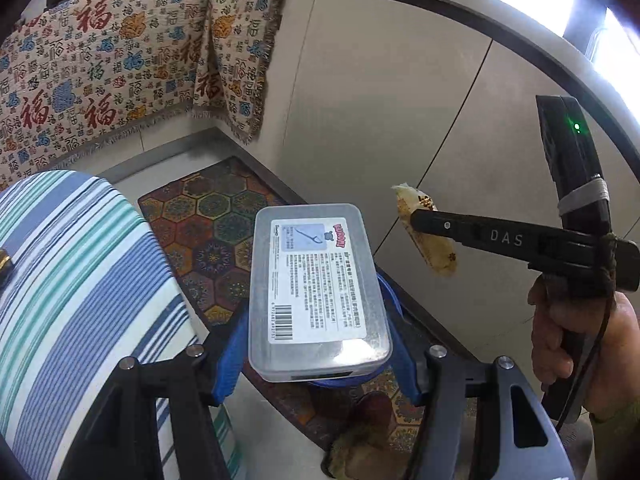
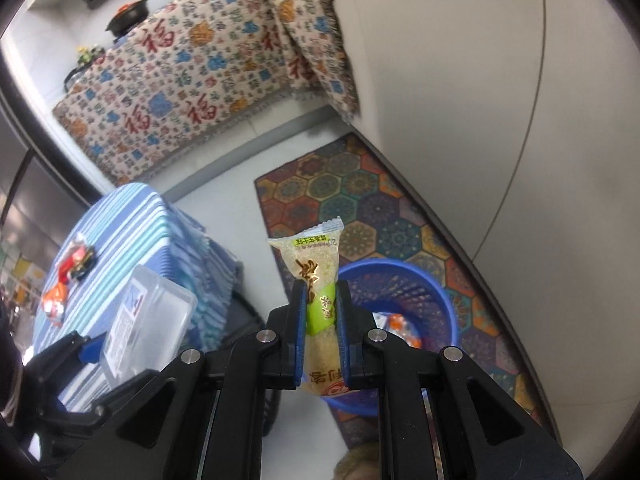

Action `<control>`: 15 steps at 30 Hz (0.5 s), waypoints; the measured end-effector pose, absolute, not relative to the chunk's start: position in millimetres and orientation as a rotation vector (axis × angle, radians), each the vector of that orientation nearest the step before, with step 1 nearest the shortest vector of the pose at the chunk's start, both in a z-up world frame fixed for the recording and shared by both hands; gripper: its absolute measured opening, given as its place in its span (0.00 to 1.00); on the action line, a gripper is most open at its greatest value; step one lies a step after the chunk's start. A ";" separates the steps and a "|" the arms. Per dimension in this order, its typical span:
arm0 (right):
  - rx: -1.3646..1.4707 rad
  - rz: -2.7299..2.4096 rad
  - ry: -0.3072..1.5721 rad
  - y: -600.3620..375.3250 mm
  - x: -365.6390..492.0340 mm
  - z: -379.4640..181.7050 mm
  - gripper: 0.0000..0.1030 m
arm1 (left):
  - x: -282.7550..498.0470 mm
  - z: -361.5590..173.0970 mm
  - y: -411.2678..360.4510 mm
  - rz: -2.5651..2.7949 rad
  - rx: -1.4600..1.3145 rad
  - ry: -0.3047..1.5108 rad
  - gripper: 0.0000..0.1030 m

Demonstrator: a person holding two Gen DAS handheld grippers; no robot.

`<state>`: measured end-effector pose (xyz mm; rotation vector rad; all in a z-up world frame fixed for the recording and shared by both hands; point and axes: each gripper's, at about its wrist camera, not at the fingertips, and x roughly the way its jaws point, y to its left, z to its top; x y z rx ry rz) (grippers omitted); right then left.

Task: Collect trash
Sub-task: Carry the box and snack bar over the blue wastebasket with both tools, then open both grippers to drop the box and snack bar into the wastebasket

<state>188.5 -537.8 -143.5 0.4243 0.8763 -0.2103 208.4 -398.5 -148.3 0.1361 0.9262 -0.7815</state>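
The right gripper (image 2: 322, 308) pinches the snack wrapper (image 2: 316, 276) above the blue basket (image 2: 442, 308); it should centre before releasing. The left gripper (image 1: 316, 344) clamps the plastic box (image 1: 316, 288).

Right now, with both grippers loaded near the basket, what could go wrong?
1. The right gripper pinches the snack packet only at its middle, beside the blue basket rather than clearly over it; released here, it may land on the rug.
2. The left gripper holds a smooth plastic box by its sides; it could slip.
3. Wrappers remain on the striped cloth and could be missed.
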 end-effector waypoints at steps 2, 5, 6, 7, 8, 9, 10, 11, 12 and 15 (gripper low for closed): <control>0.436 -0.223 0.886 -551.5 190.7 -153.0 0.12 | 211.6 -159.8 -415.4 -0.791 0.145 0.936 0.61; 0.449 -0.236 0.902 -567.0 196.2 -166.6 0.12 | 217.5 -176.9 -433.4 -0.793 0.159 0.950 0.61; 0.452 -0.237 0.907 -571.7 197.6 -170.8 0.12 | 218.9 -182.6 -438.3 -0.795 0.160 0.954 0.61; 0.457 -0.239 0.912 -576.4 198.8 -175.3 0.13 | 219.5 -188.3 -443.0 -0.795 0.162 0.957 0.61; 0.463 -0.241 0.915 -580.0 199.5 -179.2 0.13 | 221.4 -194.4 -448.0 -0.796 0.166 0.960 0.61; 0.472 -0.240 0.917 -583.8 198.8 -183.2 0.13 | 223.6 -199.5 -452.3 -0.797 0.172 0.963 0.61; 0.480 -0.240 0.923 -587.1 199.6 -187.1 0.13 | 225.8 -205.1 -456.3 -0.797 0.179 0.965 0.61; 0.485 -0.246 0.928 -590.7 200.0 -190.1 0.13 | 227.4 -209.8 -458.4 -0.796 0.184 0.969 0.61; 0.489 -0.248 0.931 -594.8 199.8 -192.5 0.13 | 229.5 -215.1 -461.6 -0.795 0.186 0.974 0.61; 0.506 -0.260 0.938 -603.0 199.9 -198.7 0.13 | 234.7 -229.3 -471.1 -0.792 0.189 0.992 0.61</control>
